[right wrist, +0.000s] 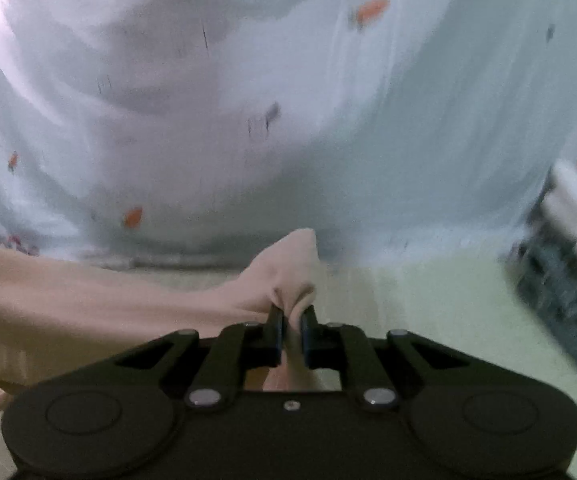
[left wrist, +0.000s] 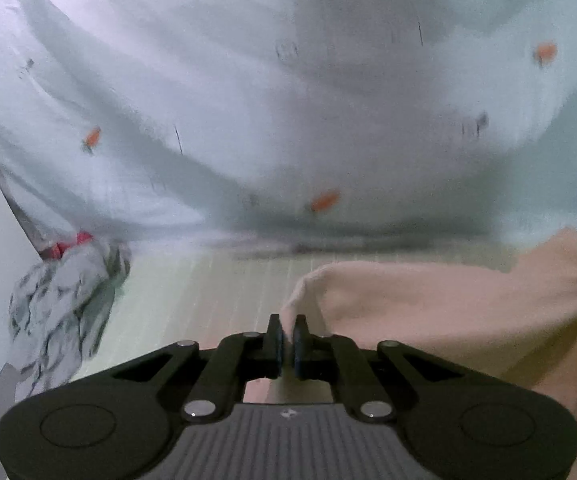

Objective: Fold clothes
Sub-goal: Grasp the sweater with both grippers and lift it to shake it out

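1. Beige garment (left wrist: pixel 468 320) fills the lower right of the left wrist view, draped over a pale green striped surface (left wrist: pixel 224 292). Left gripper (left wrist: pixel 287 340) pinches its corner, jaws pressed nearly together on thin cloth.
2. Same view: white sheet with orange marks (left wrist: pixel 248 100) behind; grey patterned cloth (left wrist: pixel 56 320) at left, apart from the garment.
3. Right wrist view: right gripper (right wrist: pixel 292 330) clamps a bunched fold of the beige garment (right wrist: pixel 88 304); cloth trails off left.
4. Risk: the left pinch looks shallow, so the corner could slip under tension, and the edge would sag unevenly. Motion blur hides finer detail.
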`<state>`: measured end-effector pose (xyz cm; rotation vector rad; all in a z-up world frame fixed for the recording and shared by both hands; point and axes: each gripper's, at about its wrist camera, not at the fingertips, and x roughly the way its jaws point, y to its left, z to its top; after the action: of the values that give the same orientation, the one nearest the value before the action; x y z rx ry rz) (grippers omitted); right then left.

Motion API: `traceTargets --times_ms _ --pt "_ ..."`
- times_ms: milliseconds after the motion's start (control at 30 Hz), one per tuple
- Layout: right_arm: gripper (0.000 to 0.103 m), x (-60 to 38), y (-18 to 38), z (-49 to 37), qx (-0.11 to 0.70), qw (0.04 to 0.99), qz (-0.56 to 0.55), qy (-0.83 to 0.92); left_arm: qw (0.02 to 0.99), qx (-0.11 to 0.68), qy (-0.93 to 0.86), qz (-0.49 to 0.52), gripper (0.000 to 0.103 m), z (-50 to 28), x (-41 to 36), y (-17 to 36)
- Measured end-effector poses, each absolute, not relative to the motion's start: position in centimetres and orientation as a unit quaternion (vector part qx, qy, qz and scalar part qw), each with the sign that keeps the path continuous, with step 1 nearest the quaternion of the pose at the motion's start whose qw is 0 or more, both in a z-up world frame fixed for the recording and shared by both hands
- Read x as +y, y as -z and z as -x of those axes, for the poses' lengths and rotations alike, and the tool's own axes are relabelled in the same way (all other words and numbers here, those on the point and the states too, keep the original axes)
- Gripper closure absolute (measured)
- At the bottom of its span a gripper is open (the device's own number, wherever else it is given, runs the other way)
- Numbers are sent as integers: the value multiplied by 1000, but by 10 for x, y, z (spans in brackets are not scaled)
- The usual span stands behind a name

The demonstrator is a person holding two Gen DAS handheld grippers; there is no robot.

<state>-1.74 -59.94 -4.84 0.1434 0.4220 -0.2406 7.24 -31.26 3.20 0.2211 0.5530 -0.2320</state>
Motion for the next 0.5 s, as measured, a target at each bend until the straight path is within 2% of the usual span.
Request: traceTargets --times_ms 200,500 --pt "94 -582 -13 61 121 984 -17 128 975 162 106 -106 97 -39 -314 -91" --pt "94 -564 -81 100 18 990 26 136 989 65 102 -79 97 -7 -293 -156"
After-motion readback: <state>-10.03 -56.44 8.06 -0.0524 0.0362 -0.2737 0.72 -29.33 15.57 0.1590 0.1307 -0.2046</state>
